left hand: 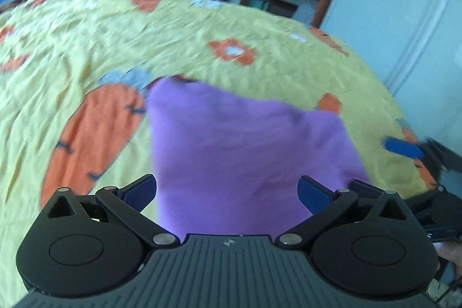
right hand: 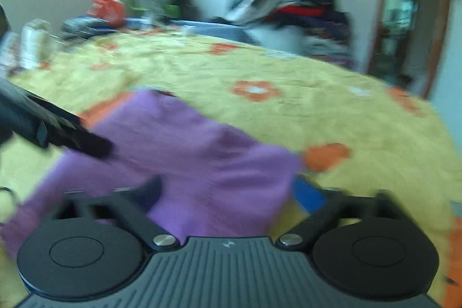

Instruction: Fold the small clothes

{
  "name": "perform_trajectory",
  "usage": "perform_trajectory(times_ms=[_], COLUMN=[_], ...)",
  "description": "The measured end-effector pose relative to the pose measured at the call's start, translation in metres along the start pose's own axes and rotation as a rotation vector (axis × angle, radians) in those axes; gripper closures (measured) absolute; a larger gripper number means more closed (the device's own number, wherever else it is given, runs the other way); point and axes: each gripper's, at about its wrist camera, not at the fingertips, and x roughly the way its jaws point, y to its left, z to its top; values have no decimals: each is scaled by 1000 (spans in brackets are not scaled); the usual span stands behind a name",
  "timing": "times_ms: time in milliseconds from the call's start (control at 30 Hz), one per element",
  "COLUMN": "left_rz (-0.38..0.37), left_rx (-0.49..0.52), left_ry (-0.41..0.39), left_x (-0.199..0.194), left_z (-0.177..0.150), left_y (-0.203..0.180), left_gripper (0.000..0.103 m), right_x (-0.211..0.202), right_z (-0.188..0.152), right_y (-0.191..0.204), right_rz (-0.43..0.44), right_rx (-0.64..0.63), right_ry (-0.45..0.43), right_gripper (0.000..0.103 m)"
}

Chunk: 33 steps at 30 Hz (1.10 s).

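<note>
A purple garment (left hand: 245,152) lies flat on the yellow bedspread (left hand: 202,28) printed with carrots and flowers. My left gripper (left hand: 228,192) hovers over the garment's near edge, open wide, with nothing pinched between its blue pads. In the right wrist view the same garment (right hand: 187,158) spreads to the left, and my right gripper (right hand: 229,191) stands open over its near right corner. A blue finger (left hand: 402,149) of the right gripper shows at the right edge of the left wrist view. The left gripper's black body (right hand: 57,132) crosses the garment's left side. Both views are motion-blurred.
A tall pile of clothes (right hand: 303,10) sits past the bed's far edge. A wooden door frame (right hand: 441,13) and a white wardrobe (left hand: 404,19) stand to the right. Bags and bottles (right hand: 106,7) clutter the far left under a window. Open bedspread lies beyond the garment.
</note>
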Motion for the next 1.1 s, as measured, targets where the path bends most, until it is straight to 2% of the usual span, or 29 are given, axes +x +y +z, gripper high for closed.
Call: perform_trajectory(times_ms=[33, 133, 200, 267, 333, 367, 433, 500, 533, 567, 633, 700, 767, 833, 900, 967, 1067, 1100], left_rz=[-2, 33, 74, 90, 90, 87, 60, 60, 56, 57, 49, 40, 12, -28, -111, -190, -309, -358], left_rx=[24, 114, 182, 207, 182, 157, 98, 58, 43, 29, 18, -17, -71, -121, -182, -235, -319, -365], left_ry=[0, 42, 81, 66, 74, 73, 43, 45, 61, 83, 120, 123, 127, 130, 151, 158, 204, 219], left_x=[2, 13, 25, 28, 24, 19, 4, -4, -5, -6, -5, -8, -9, -4, 9, 22, 44, 52], left_z=[-1, -12, -22, -32, -30, -27, -24, -23, -25, -27, -33, -37, -37, -29, -16, -4, 13, 17], left_y=[-8, -30, -39, -38, -34, -32, -21, -9, -1, 6, 19, 36, 52, 67, 79, 87, 93, 97], left_gripper=[0, 0, 0, 0, 0, 0, 0, 0, 0, 0, 0, 0, 0, 0, 0, 0, 0, 0], right_x=[11, 45, 54, 57, 42, 30, 5, -12, -17, -27, -44, -58, -63, -58, -41, -13, 19, 26], right_z=[2, 0, 4, 10, 13, 12, 1, -22, -35, -48, -67, -74, -75, -72, -68, -64, -60, -59], right_y=[-6, -25, -44, -58, -53, -45, -31, -14, -4, 2, -5, -19, -34, -57, -79, -95, -103, -103], right_rz=[25, -6, -40, -29, -76, -69, 5, 74, 47, 15, 31, 34, 35, 119, 223, 347, 470, 507], right_rx=[26, 19, 53, 112, 101, 85, 101, 81, 34, -2, 56, 120, 185, 330, 435, 537, 633, 662], right_ry=[34, 93, 82, 101, 84, 64, 51, 99, 144, 144, 181, 187, 177, 139, 102, 121, 111, 117], right_gripper=[75, 77, 75, 73, 71, 71, 71, 69, 69, 61, 52, 29, 23, 23, 23, 23, 24, 27])
